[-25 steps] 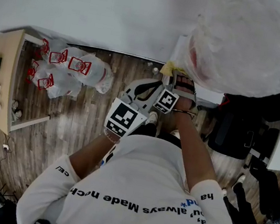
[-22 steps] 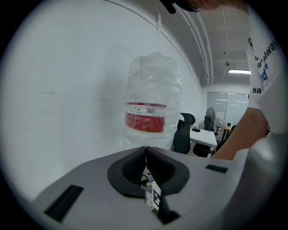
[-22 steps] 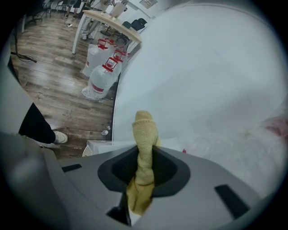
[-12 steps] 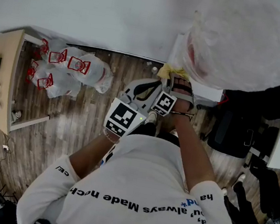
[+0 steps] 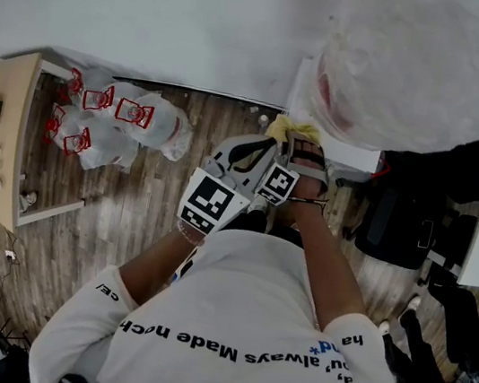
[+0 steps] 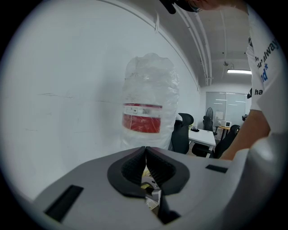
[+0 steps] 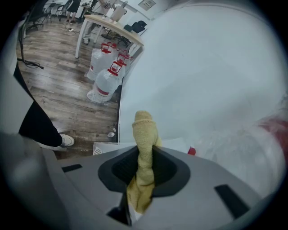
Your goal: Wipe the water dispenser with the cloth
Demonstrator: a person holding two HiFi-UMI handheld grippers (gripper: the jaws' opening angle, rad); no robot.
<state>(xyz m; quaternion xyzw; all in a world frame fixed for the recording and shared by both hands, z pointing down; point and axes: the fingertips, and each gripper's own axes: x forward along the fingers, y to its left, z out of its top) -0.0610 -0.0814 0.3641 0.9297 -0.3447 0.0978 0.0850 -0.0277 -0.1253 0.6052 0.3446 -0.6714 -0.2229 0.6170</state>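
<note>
Clamping the cloth (image 7: pixel 144 130) upright, the right gripper (image 7: pixel 144 155) has the water dispenser (image 5: pixel 354 158) just ahead, nearer than the left gripper (image 6: pixel 145 155), closed on nothing.

Fuzzy terry cloth (image 7: pixel 143 134) — bottle (image 6: pixel 150 90) w/ crinkly clear plastic wrap, matt wood floor (image 5: pixel 127 213)

Bagged water jugs (image 5: pixel 124 121) on wood floor (image 5: pixel 128 204), wooden table (image 5: pixel 4 156) beside, office chairs (image 6: pixel 182 132)

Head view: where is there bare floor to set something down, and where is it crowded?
Bare wood floor lies between the desk, the water jugs and the person. Crowded: the black chairs right of the dispenser.
</note>
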